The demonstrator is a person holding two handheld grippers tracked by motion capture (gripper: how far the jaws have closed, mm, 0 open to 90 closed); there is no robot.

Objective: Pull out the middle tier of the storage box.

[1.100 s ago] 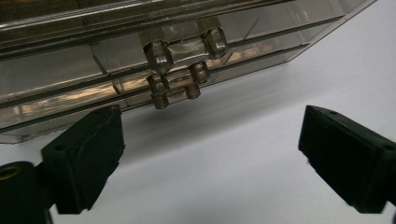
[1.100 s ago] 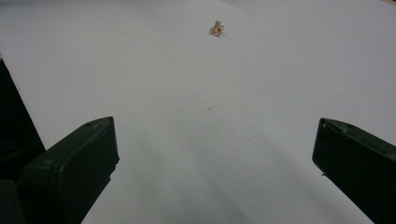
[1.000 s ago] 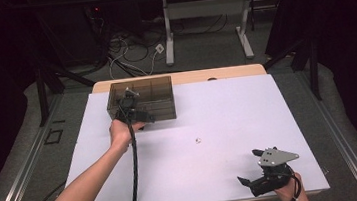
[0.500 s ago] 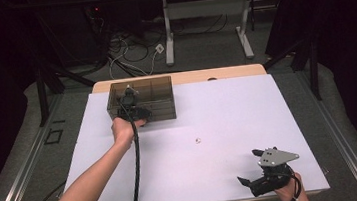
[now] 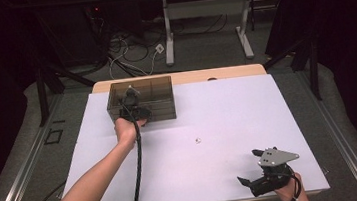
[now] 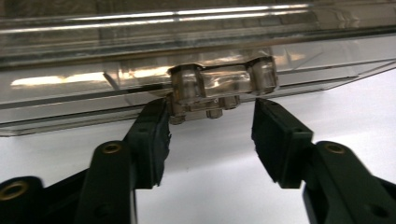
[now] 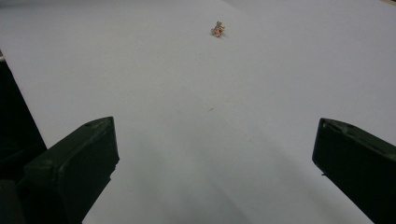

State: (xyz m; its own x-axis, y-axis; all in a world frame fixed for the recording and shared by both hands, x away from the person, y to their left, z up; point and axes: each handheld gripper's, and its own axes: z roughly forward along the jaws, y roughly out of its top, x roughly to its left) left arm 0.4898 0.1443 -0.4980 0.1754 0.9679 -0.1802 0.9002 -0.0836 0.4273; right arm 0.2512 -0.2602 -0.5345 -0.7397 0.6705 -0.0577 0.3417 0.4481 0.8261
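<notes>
The person's left forearm reaches diagonally up from the bottom edge of the high view, nearly straight, the hand wrapped around the left gripper (image 5: 135,112) at the near wall of a smoky transparent box (image 5: 158,90) that sits toward the far left of the white tabletop (image 5: 228,110). The gripper's cable hangs down along the arm to the table's near edge.

In the left gripper view the jaws have just been closing and now stand about half open on either side of the box's clear latch (image 6: 219,88) (a small moulded clasp on the front edge). The left pad touches or nearly touches the latch's lower corner; the right pad stands apart from it, so nothing is clamped.

The right hand rests low at the near right corner of the tabletop, holding the right gripper (image 5: 254,170) level with its jaws pointing left across the sheet. Its jaws are spread wide with only bare tabletop between them. Well ahead of them lies a tiny gold-coloured object (image 7: 217,29), too small to identify.
</notes>
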